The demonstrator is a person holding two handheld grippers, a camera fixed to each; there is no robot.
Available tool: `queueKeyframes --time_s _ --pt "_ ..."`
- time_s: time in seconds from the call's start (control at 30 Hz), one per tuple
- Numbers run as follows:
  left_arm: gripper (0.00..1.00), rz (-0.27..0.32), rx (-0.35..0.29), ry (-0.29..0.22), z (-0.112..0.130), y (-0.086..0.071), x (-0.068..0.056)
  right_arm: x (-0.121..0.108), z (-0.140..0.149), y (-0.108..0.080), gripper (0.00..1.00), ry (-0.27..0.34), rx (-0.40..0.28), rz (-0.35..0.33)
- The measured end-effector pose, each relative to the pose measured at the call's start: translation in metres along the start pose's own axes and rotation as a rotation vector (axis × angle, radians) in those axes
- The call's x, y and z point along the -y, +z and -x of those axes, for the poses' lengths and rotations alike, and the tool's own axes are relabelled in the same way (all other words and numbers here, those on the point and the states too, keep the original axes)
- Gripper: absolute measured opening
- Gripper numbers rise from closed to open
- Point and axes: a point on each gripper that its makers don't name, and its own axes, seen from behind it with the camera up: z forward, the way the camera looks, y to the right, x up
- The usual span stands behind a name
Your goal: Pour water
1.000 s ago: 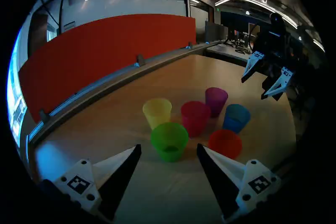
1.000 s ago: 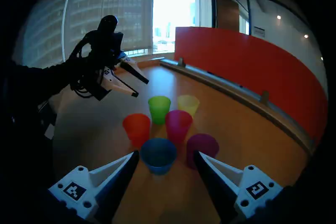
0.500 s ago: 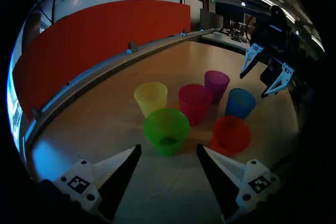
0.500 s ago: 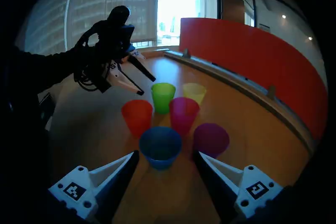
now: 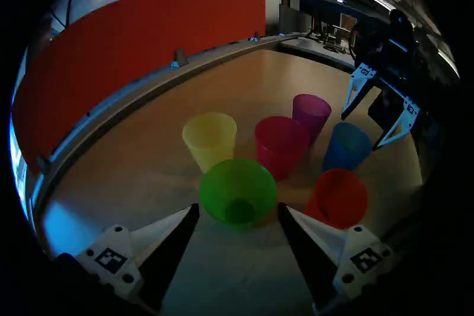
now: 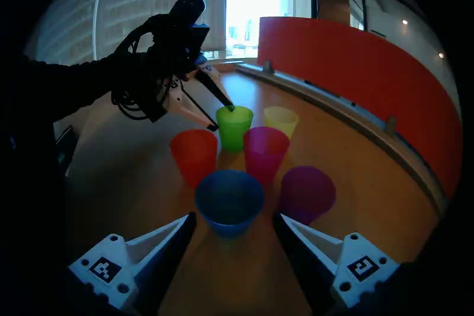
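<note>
Ahead, wooden tabletop (image 5: 249,91) met red partition wall (image 5: 118,49). Left gripper (image 5: 237,206) gaped empty, green plastic cup (image 5: 238,188) beyond fingertips; right gripper (image 6: 233,216) likewise before blue plastic cup (image 6: 229,197). Contents indistinct.

Six cups stand upright, close together, on the table (image 5: 136,162). The left gripper (image 5: 237,206) faces the cluster from one side, the right gripper (image 6: 233,215) from the opposite side. Taken from the left gripper: front cup (image 5: 237,188) nearest, left cup (image 5: 208,138) behind it, centre cup (image 5: 281,144) in the middle, near-right cup (image 5: 339,197), far-right cup (image 5: 348,145), back cup (image 5: 311,111) farthest. A partition (image 5: 118,43) runs along the table's left edge.
</note>
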Motion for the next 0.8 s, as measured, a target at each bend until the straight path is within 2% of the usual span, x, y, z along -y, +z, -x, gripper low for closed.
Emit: queueKeyframes --time_s 0.4,0.63,0.8 --pt "0.98 0.017 0.01 0.008 -0.008 0.022 0.003 -0.002 0.002 0.008 1.0 0.017 0.0 -0.018" --pt "0.98 0.012 0.01 0.007 -0.009 0.024 0.005 -0.002 0.002 0.009 1.0 0.022 -0.001 -0.024" --pt "0.89 -0.006 -0.005 0.016 -0.011 0.025 0.008 -0.003 0.003 0.009 1.0 0.018 0.0 -0.02"
